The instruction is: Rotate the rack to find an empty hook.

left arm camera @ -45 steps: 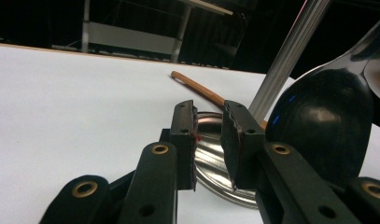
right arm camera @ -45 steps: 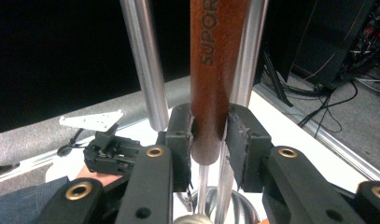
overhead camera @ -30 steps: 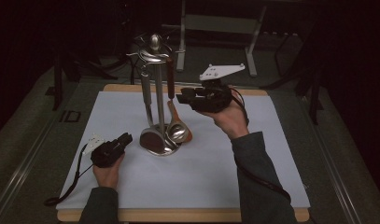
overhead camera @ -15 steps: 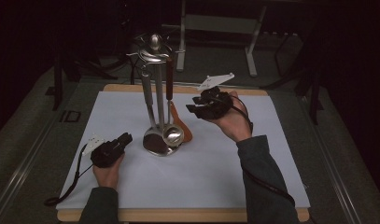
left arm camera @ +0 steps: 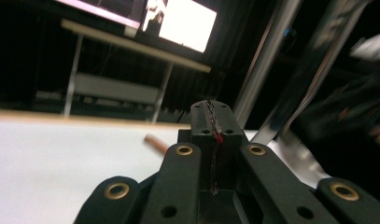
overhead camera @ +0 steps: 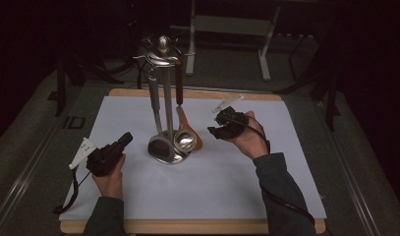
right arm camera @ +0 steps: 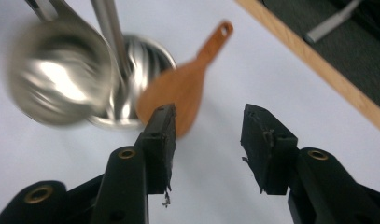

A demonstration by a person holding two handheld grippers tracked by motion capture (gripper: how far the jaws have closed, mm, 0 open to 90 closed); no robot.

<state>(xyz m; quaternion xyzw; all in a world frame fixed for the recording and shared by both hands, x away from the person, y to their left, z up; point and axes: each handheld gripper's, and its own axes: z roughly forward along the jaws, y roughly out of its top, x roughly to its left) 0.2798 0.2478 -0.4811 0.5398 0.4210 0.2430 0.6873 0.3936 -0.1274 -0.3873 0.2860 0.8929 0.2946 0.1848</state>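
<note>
White-covered tabletop (overhead camera: 138, 206), dark room. Wooden spatula (overhead camera: 191, 132) hangs on utensil stand (overhead camera: 166, 98), so right tongs (overhead camera: 218, 130), just opened wide and empty, approach level beside it. Left tongs (overhead camera: 126, 139) shut, empty, parked near the stand.

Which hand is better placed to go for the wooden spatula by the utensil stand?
Right. The right gripper sits just beside the wooden spatula with its jaws open toward it. The left gripper is shut and on the stand's far side.
</note>
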